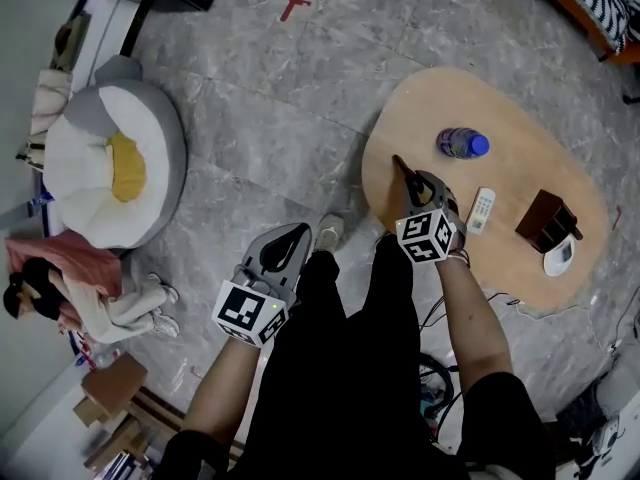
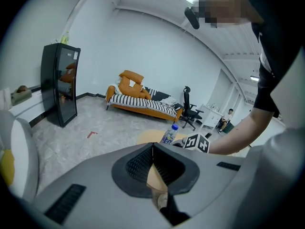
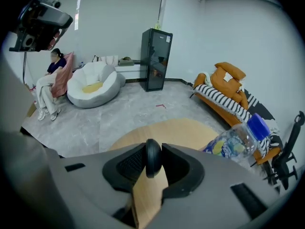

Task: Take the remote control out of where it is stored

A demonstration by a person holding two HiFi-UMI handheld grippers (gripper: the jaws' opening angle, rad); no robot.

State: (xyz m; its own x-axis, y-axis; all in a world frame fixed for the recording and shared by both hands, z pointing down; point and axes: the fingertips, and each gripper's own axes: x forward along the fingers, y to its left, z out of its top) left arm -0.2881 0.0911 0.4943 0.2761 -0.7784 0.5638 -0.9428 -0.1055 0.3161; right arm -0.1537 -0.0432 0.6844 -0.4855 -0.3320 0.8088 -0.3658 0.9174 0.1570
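My right gripper [image 1: 418, 186] hovers over the near left part of the oval wooden table [image 1: 520, 98], shut on a slim black remote control [image 1: 404, 175] that sticks out forward past its tips. The right gripper view shows the remote's rounded black end [image 3: 153, 157] pinched between the jaws. A white remote [image 1: 481, 210] lies on the table just to its right, beside a dark brown holder box [image 1: 545, 221]. My left gripper [image 1: 294, 233] hangs over the floor by my left leg, jaws together and empty [image 2: 152, 146].
A water bottle with a blue cap [image 1: 462, 144] stands on the table beyond the right gripper, and a small white item [image 1: 560, 256] lies by the box. A grey-white beanbag [image 1: 110, 158] and a seated person [image 1: 60, 278] are at the left. A black fridge [image 2: 59, 82] and a striped sofa [image 2: 143, 104] stand farther off.
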